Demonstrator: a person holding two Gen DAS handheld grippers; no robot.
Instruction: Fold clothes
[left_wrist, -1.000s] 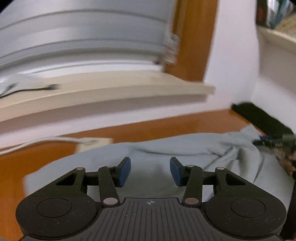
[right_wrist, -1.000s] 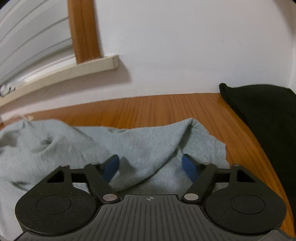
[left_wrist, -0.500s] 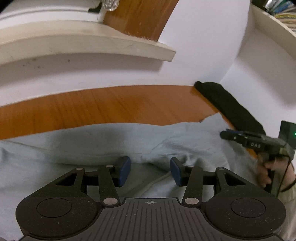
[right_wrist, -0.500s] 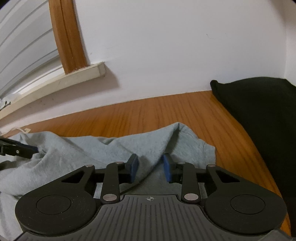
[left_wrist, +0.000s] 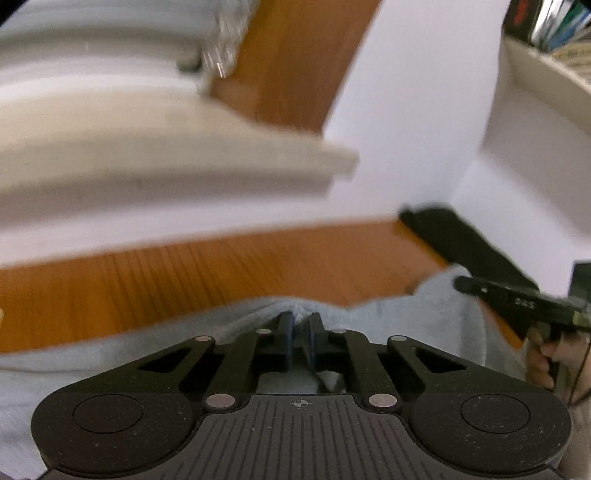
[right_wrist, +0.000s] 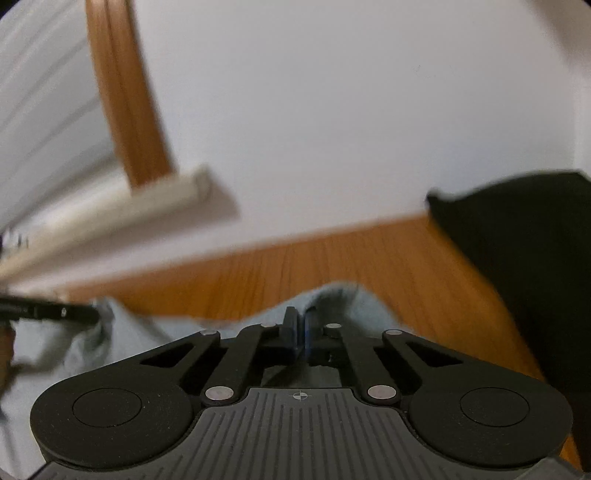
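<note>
My left gripper has just closed, pinching the far hem of the pale blue garment at 12 o'clock on the wooden table. My right gripper has just clamped its own fold. Black cloth lies at 2 o'clock.

I see a wooden table, a black cloth at its far right, and a pale windowsill.
</note>
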